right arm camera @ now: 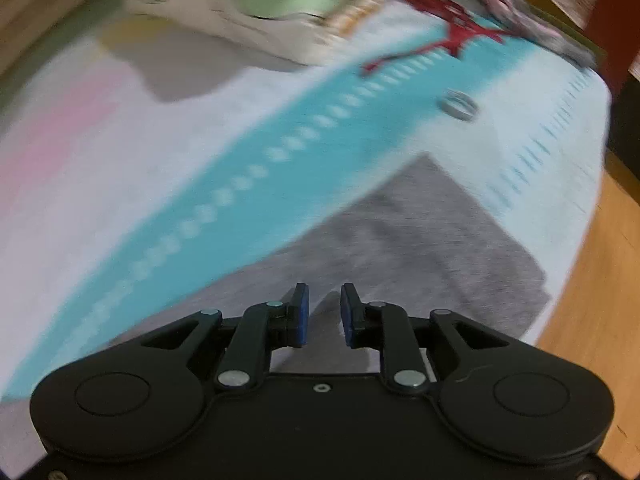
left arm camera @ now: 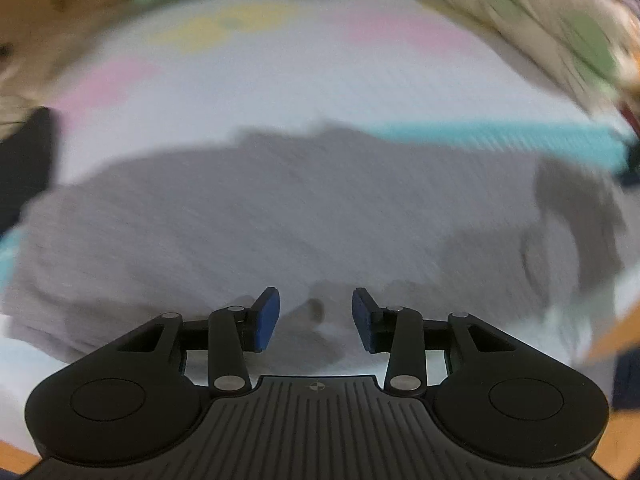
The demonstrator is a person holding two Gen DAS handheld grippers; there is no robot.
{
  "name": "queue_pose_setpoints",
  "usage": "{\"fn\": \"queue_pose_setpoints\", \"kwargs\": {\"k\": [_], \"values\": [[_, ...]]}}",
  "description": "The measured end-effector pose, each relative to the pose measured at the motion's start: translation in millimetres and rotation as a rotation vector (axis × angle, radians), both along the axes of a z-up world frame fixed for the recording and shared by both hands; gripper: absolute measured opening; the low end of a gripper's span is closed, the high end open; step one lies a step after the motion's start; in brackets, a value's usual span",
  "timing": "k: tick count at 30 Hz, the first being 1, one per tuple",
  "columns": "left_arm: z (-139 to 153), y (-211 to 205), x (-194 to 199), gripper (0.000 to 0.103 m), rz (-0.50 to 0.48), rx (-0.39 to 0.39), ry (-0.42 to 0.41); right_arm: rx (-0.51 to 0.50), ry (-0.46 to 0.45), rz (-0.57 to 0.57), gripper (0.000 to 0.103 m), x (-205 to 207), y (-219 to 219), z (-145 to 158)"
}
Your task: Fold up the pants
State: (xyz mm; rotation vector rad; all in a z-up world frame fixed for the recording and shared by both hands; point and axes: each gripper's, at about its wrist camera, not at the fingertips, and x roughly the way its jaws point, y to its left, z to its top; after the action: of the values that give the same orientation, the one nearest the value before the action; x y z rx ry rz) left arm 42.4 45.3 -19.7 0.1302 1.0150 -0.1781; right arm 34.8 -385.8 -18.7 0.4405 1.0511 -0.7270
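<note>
Grey pants lie spread across a white bed sheet, filling the middle of the blurred left wrist view. My left gripper hovers over their near edge, its blue pads apart with nothing between them. In the right wrist view one squared end of the grey pants lies on the sheet beside a turquoise stripe. My right gripper is just above that cloth, jaws a little apart and holding nothing.
A pile of green and cream clothes and a red garment sit at the far side of the bed. A small grey ring lies on the stripe. Wooden floor borders the bed on the right.
</note>
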Motion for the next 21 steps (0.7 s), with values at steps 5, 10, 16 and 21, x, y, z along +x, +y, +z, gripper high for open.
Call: {"fn": "queue_pose_setpoints", "kwargs": {"k": [5,10,16,21], "values": [[0,48,24,0.039,0.192,0.06,-0.009,0.013,-0.071,0.183,0.03,11,51,16],[-46,66,22,0.041,0.254,0.104,0.153,0.061,-0.067,0.386,0.03,25,104,14],[-43,46,1,0.041,0.175,0.197,0.109,0.11,-0.05,0.588,0.038,36,170,6],[3,52,17,0.042,0.162,0.126,0.018,0.07,-0.071,0.77,0.055,46,226,12]]}}
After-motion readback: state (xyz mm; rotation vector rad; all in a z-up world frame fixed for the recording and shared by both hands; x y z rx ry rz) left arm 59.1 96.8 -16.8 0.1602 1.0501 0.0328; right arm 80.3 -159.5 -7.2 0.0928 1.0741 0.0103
